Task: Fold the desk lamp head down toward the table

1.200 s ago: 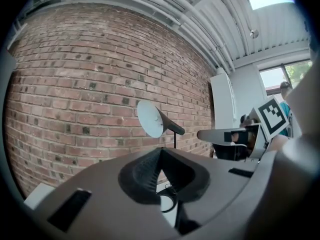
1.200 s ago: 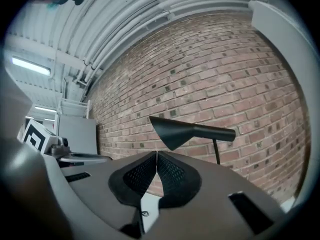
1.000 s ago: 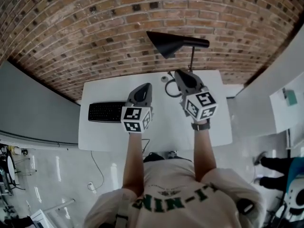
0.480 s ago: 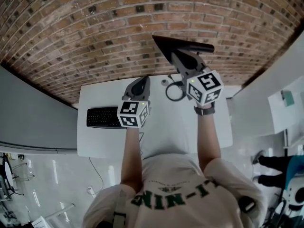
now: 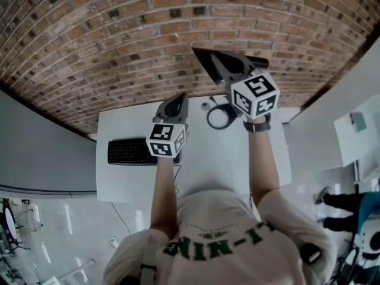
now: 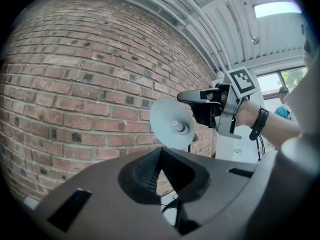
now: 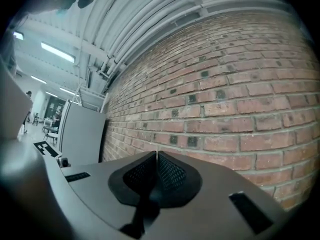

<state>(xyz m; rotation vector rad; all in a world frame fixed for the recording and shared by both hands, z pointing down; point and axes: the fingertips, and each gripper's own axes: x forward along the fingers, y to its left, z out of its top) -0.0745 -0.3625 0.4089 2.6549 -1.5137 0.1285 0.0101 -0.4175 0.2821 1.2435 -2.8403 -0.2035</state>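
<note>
The black desk lamp's cone-shaped head (image 5: 209, 60) is raised in front of the brick wall, above the back of the white table (image 5: 127, 180). My right gripper (image 5: 228, 68) is shut with nothing between its jaws and lies right over the top of the lamp head. The right gripper view shows only wall past the shut jaws (image 7: 156, 156). From below, the left gripper view shows the lamp's white inner shade and bulb (image 6: 169, 123), with the right gripper (image 6: 207, 106) against its upper side. My left gripper (image 5: 176, 101) is shut and empty, lower down and left of the lamp.
A black keyboard (image 5: 132, 152) lies on the table's left part. The lamp's round black base with its cable (image 5: 219, 116) sits at the back, beside a small white object (image 5: 205, 105). A grey partition (image 5: 41, 153) stands left and white furniture (image 5: 332, 129) right.
My right gripper has risen from over the table up and forward onto the lamp head. The left gripper has moved slightly forward. Both jaws stay shut.
</note>
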